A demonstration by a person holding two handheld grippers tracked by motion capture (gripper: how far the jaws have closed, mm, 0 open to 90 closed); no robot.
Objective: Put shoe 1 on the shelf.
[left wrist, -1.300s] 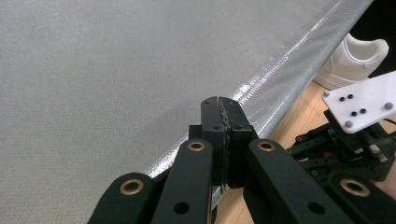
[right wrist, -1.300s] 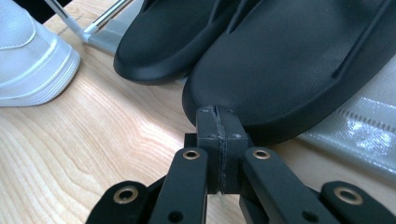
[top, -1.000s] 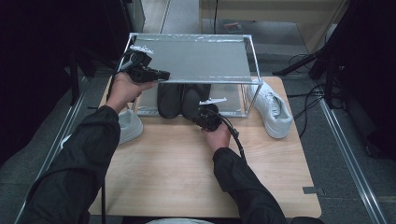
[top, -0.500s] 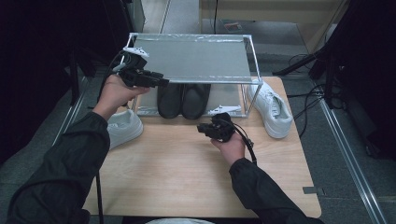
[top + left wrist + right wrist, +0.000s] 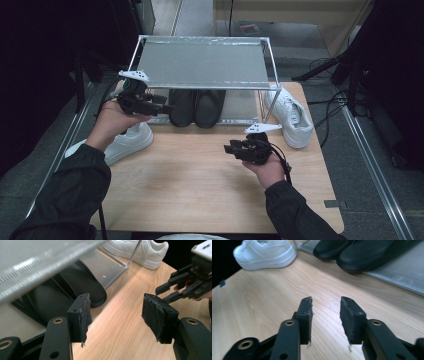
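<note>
With both black shoes now sitting on the rack's lower shelf at frame centre, my left hand-held gripper and right hand-held gripper have just been opening, empty, backing away; white sneakers next, probably.

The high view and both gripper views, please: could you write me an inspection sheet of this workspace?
Surface: wooden table, bare at the front.
Job's things: black shoes paired on the lower level of the metal rack; its top shelf bare.
Clutter: one white sneaker right of the rack, another white sneaker left.
Grippers: left gripper near the rack, right gripper over the table; jaws just opened, nothing between them.
Cables: black cable trails from the right gripper.
Surroundings: dark; floor cables at right.
</note>
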